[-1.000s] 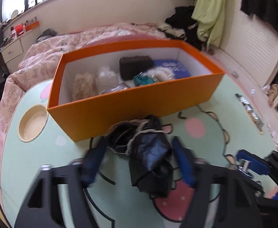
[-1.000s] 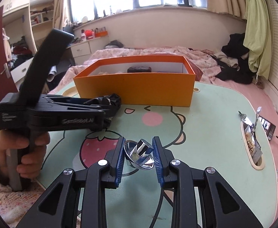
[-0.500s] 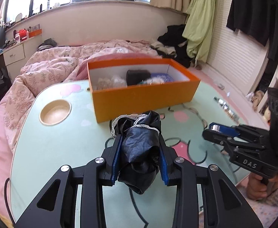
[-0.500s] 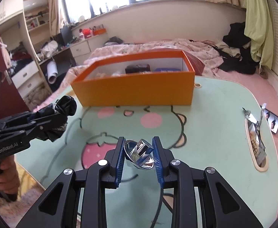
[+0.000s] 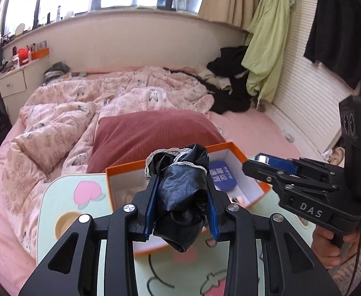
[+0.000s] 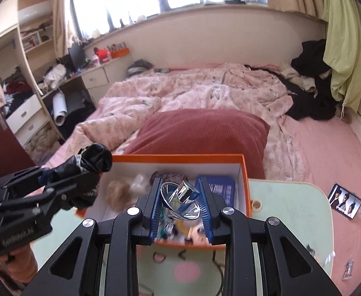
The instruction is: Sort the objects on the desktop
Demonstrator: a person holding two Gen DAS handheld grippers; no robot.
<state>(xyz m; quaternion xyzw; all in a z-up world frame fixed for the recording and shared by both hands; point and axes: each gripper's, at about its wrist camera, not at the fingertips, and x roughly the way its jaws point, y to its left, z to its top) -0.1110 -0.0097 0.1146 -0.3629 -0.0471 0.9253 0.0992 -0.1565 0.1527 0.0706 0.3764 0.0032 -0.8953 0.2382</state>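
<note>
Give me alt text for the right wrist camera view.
The right gripper holds a shiny silver metal piece over an open orange box on a pastel table. At left, the left gripper holds a crumpled black cloth; an unmade pink bed lies behind.

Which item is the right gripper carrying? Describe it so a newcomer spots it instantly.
Find the open orange cardboard box on the pale green table. Above its near edge, the right gripper pinches a shiny chrome metal object with a round dish-like base. It is the only mirror-bright thing; the box contents look soft or matte.
</note>
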